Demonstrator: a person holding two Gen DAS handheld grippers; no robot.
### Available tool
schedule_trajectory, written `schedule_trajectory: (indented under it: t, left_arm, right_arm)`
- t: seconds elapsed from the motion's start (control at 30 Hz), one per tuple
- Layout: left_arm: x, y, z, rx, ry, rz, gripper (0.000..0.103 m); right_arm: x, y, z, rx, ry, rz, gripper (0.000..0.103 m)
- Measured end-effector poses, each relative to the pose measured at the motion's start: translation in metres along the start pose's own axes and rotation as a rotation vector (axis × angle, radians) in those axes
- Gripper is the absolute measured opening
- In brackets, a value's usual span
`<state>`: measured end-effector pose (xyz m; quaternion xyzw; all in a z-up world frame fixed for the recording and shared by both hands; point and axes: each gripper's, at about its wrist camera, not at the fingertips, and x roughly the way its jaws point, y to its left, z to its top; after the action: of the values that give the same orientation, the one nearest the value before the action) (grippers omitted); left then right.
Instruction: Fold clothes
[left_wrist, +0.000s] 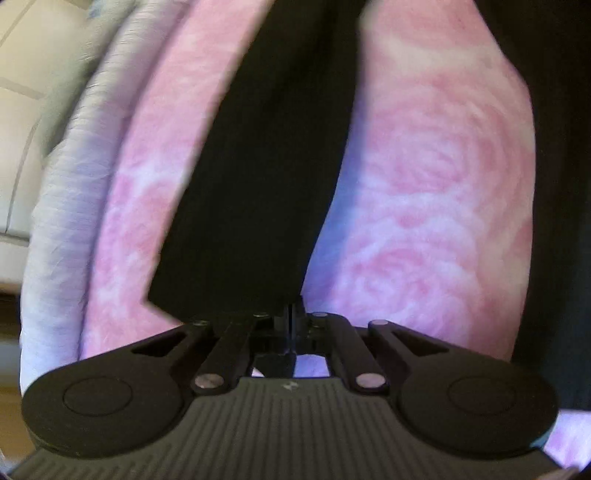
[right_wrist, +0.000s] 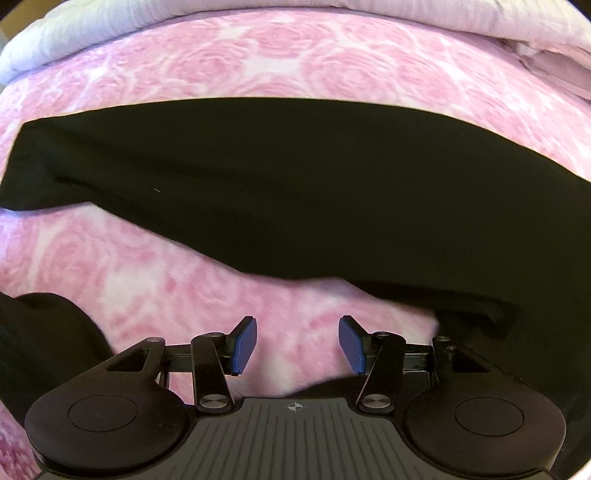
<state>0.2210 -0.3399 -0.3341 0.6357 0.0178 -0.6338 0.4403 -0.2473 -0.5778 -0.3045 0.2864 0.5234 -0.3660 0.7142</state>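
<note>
Left gripper (left_wrist: 290, 325) pinching black garment (left_wrist: 258, 184), right gripper (right_wrist: 297, 343) agape

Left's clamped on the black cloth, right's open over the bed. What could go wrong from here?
1. The left gripper pinches only an edge of the black garment; a tug may slip it free.
2. The right gripper hangs open over the pink rose bedspread; closing here could grab bedding, not cloth.

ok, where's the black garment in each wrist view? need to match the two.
Left wrist: black garment runs as a strip from top centre down to the shut left claw, which pinches its edge.
Right wrist: it lies as a wide band across the middle of the picture, beyond the open right claw.
Shared landmark: the pink rose-print blanket under it.
</note>
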Motion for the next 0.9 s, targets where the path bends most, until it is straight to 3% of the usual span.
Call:
schedule_trajectory:
  t: [0.1, 0.2, 0.33, 0.5, 0.6, 0.77, 0.9]
  left_arm:
    - [-0.018, 0.004, -0.016, 0.008, 0.000, -0.024, 0.001]
    - [-0.010, -0.008, -0.011, 0.024, 0.040, -0.068, 0.001]
    - [-0.002, -0.015, -0.014, -0.016, 0.104, -0.108, 0.017]
    - [-0.028, -0.016, -0.035, -0.145, 0.170, -0.129, 0.022]
    - [-0.055, -0.020, -0.035, -0.241, 0.145, -0.174, 0.030]
    - [-0.090, -0.045, -0.024, -0.385, 0.091, -0.334, 0.049]
    - [-0.092, -0.062, -0.019, -0.503, 0.090, -0.423, 0.054]
  right_arm:
    - [-0.004, -0.010, -0.009, 0.031, 0.002, -0.014, 0.053]
    - [-0.004, -0.013, -0.018, 0.041, 0.011, -0.018, 0.053]
    - [-0.012, -0.016, -0.030, 0.077, 0.011, -0.018, 0.053]
    - [-0.033, -0.021, -0.050, 0.117, -0.005, -0.036, 0.053]
    - [-0.050, -0.032, -0.071, 0.209, -0.013, -0.063, 0.053]
    - [-0.064, -0.037, -0.111, 0.355, 0.002, -0.084, 0.053]
    - [-0.073, -0.040, -0.145, 0.468, 0.018, -0.096, 0.053]
